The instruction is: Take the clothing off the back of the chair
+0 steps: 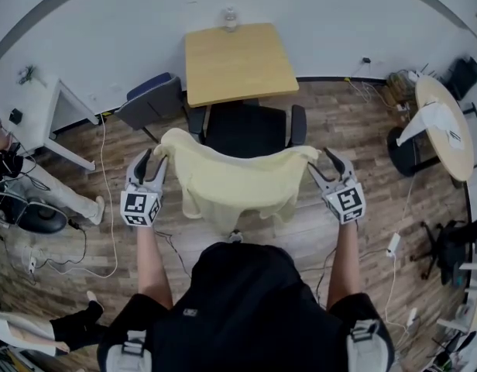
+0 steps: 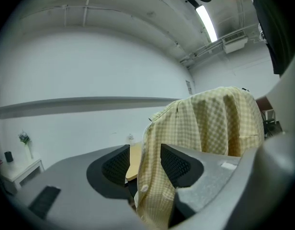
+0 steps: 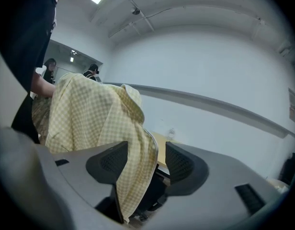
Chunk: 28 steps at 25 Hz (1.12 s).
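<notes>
Shirt: A yellow checked shirt (image 1: pixel 235 180) hangs over the back of the black chair (image 1: pixel 246 130). It is not off the chair yet.
How it lies: The shirt is spread wide from side to side along the top of the chair back. Most of it hangs down the side of the chair back near the person.
Left hand-held gripper (image 1: pixel 152 160): It is at the left end of the chair back. Its jaws are wide apart. The left edge of the shirt hangs down between them, but they do not squeeze it.
Right hand-held gripper (image 1: pixel 322 163): It is at the right end of the chair back. Its jaws are wide apart too. The right edge of the shirt hangs between them, loose.
Nearer hand: Neither one. Each is right at its own end of the shirt.
Step now: I think both are lined up to pinch the shirt.
Next move: Both jaws need to close on the cloth. Then both ends should go up together, clear of the chair back.
Watch out: In each gap the cloth sits close to the jaw on the chair's side. It is thin and floppy, so it could slip out.
Behind the chair: A wooden bench (image 1: pixel 238 60) stands on the far side.
</notes>
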Each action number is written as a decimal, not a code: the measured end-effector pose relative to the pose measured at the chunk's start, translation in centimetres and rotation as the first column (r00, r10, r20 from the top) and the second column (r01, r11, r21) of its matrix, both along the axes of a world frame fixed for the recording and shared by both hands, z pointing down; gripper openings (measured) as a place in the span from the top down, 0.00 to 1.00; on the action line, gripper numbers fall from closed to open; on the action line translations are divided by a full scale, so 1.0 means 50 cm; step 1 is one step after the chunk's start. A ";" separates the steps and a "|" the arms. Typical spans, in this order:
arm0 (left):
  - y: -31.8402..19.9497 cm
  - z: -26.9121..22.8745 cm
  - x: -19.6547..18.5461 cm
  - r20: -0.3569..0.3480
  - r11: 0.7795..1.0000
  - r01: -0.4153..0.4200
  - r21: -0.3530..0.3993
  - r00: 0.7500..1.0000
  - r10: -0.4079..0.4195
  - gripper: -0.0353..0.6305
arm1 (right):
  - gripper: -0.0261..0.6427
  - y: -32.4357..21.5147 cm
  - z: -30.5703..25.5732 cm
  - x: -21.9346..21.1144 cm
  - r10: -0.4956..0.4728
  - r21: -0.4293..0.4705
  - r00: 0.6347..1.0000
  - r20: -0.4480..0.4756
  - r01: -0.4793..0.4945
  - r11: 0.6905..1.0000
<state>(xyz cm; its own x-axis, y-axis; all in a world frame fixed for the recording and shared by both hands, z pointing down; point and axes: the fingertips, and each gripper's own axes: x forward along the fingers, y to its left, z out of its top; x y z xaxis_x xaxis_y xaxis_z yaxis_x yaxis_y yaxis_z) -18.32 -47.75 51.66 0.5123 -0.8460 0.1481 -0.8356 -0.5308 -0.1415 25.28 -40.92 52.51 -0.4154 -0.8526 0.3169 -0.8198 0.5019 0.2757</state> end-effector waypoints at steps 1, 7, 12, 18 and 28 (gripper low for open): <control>-0.006 0.001 -0.001 0.000 1.000 -0.006 -0.001 1.000 0.006 0.67 | 0.62 -0.004 0.000 -0.004 -0.016 -0.010 1.000 -0.006 0.016 1.000; -0.025 0.001 0.003 -0.021 0.999 -0.050 0.006 0.999 0.050 0.67 | 0.70 -0.004 0.006 -0.014 -0.060 -0.060 0.998 0.013 0.061 0.996; -0.034 0.002 0.011 -0.038 0.996 -0.091 0.012 0.995 0.092 0.68 | 0.89 -0.003 0.015 -0.027 -0.082 -0.040 0.996 0.025 0.083 0.996; -0.039 0.002 0.010 -0.045 0.993 -0.118 0.015 0.992 0.118 0.69 | 0.95 -0.004 0.017 -0.034 -0.033 -0.028 0.997 0.071 0.035 0.999; -0.026 -0.001 0.023 -0.061 0.984 -0.174 0.045 0.982 0.177 0.93 | 0.95 -0.004 0.019 -0.024 0.067 -0.018 0.996 0.060 -0.067 0.998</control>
<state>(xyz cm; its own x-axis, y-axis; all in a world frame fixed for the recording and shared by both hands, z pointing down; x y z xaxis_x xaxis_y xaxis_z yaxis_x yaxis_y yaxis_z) -17.18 -49.07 51.61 0.6609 -0.7464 0.0783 -0.7379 -0.6653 -0.1139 24.06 -41.12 53.44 -0.3763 -0.8743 0.3065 -0.8666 0.4492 0.2173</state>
